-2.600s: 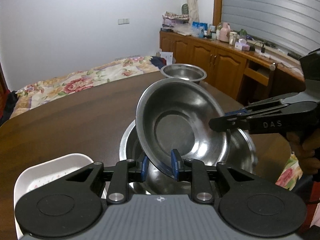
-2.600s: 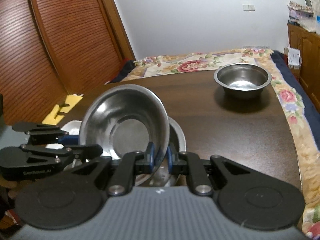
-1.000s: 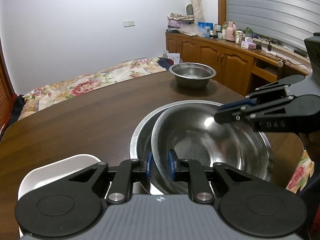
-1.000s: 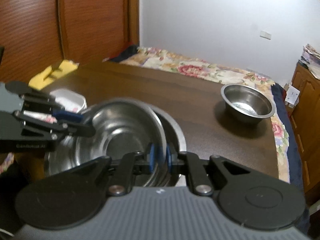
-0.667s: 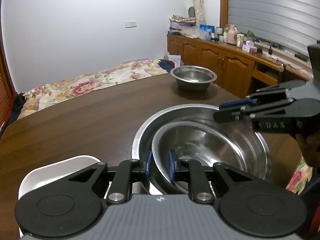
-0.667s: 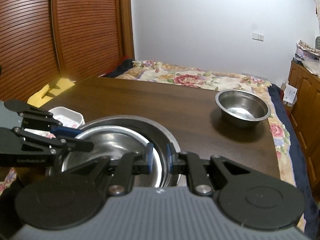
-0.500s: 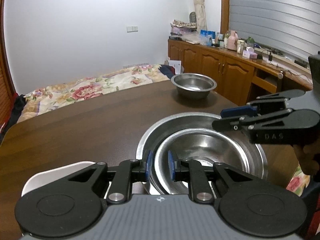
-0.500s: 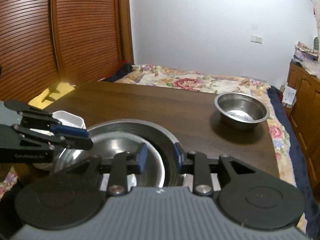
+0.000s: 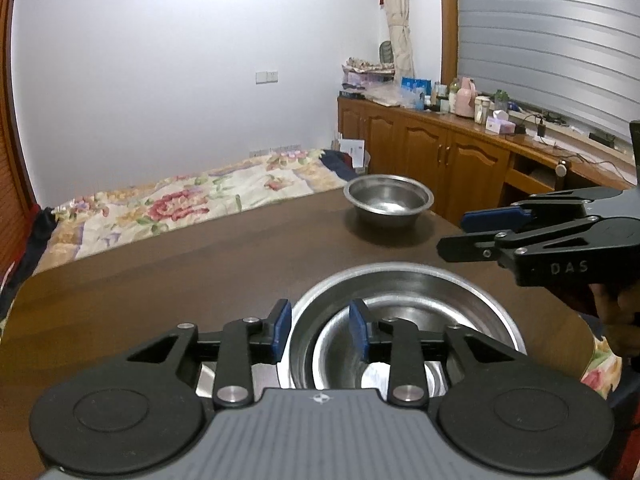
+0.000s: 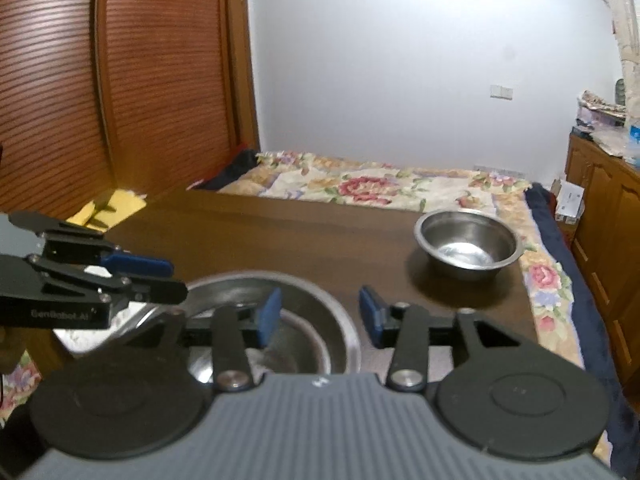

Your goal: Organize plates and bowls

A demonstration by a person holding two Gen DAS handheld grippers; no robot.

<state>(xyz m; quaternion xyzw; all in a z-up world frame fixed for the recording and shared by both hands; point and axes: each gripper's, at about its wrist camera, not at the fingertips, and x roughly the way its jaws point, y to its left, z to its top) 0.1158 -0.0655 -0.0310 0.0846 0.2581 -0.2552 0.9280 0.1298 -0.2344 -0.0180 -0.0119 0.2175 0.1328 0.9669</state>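
left wrist view: both grippers spread wide, holding nothing.
left gripper [image 9: 319, 326] straddles the near rim of the large steel basin [image 9: 472, 286], smaller steel bowl [image 9: 400, 334] nested inside; right gripper [image 10: 318, 314] likewise (blurred); third steel bowl [image 9: 389, 199] sits upper right.

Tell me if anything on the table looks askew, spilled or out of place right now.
Nothing stands out. The inner bowl sits level, nested in the large bowl, and both the left gripper and right gripper are open. The small bowl stands upright, apart from the stack, not yet nested.
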